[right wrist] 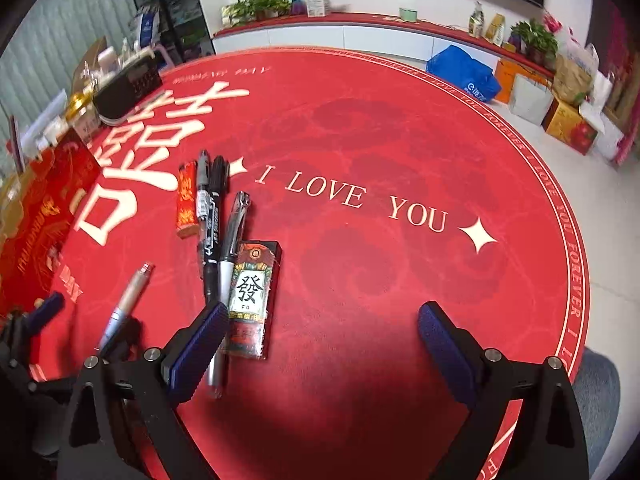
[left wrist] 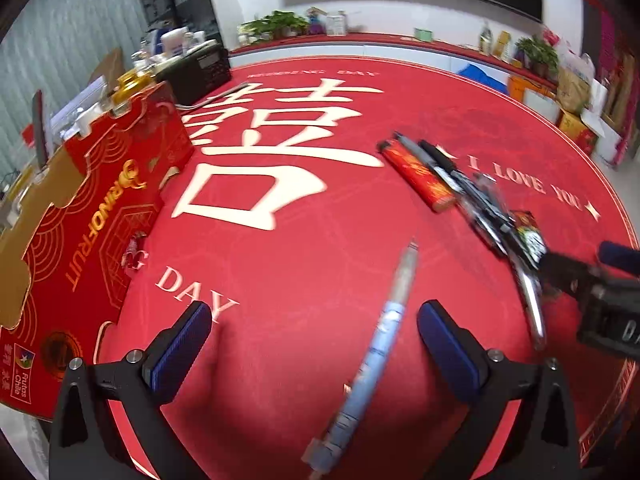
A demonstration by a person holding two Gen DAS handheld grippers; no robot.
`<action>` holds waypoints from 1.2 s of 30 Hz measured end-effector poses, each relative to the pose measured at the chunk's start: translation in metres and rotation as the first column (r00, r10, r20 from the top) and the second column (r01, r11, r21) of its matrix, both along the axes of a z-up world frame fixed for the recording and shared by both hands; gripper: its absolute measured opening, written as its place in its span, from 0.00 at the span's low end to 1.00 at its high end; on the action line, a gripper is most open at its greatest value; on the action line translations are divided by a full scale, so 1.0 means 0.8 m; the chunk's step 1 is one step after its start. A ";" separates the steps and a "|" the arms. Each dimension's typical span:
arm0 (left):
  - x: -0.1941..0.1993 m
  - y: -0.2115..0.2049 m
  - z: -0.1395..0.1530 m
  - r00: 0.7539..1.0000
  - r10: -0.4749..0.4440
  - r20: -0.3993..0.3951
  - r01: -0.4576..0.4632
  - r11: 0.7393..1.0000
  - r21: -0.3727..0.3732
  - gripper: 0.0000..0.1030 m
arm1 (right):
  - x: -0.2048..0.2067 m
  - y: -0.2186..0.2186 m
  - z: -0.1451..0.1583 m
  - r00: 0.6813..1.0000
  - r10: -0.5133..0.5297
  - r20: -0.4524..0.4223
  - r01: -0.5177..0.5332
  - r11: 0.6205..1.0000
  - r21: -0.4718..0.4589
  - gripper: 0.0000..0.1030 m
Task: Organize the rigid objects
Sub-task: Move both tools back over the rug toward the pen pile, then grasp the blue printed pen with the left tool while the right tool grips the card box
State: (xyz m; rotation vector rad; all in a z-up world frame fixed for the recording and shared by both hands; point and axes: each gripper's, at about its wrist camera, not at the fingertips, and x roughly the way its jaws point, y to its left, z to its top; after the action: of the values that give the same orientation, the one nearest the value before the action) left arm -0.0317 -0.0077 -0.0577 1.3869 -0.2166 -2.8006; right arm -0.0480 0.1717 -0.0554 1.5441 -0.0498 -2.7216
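A light blue pen (left wrist: 380, 332) lies on the red mat between the fingers of my open left gripper (left wrist: 314, 340); it also shows in the right wrist view (right wrist: 124, 304). A row of objects lies together: a red lighter (right wrist: 187, 200), several dark pens (right wrist: 212, 216) and a mahjong-print lighter (right wrist: 250, 296). The same row shows in the left wrist view, with the red lighter (left wrist: 416, 176) at its far end. My right gripper (right wrist: 320, 340) is open and empty, its left finger (right wrist: 200, 352) over the pen ends beside the mahjong lighter.
A red fruit gift box (left wrist: 92, 216) stands at the mat's left edge. A black radio (left wrist: 200, 68) sits behind it among bottles and clutter. The round red mat (right wrist: 400, 140) ends at right over grey floor. Boxes and bags (right wrist: 560, 92) line the far wall.
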 end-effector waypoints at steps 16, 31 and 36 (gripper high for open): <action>-0.004 -0.034 -0.005 0.996 0.089 0.009 -0.090 0.994 0.065 1.00 | -0.005 0.008 0.001 0.999 -0.041 0.010 0.041 0.999 0.028 0.94; 0.003 -0.013 -0.009 1.000 -0.003 -0.009 0.004 0.992 0.123 1.00 | -0.008 -0.018 -0.004 0.994 0.106 0.017 -0.107 0.992 0.060 0.74; 0.002 -0.002 -0.008 0.996 -0.088 0.009 0.086 0.988 0.126 1.00 | -0.001 -0.047 0.004 0.982 0.186 0.034 -0.188 0.980 0.071 0.24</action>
State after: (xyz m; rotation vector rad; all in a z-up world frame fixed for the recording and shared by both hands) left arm -0.0301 -0.0090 -0.0642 1.4578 -0.1056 -2.9225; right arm -0.0489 0.1343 -0.0521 1.5180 0.1886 -2.5838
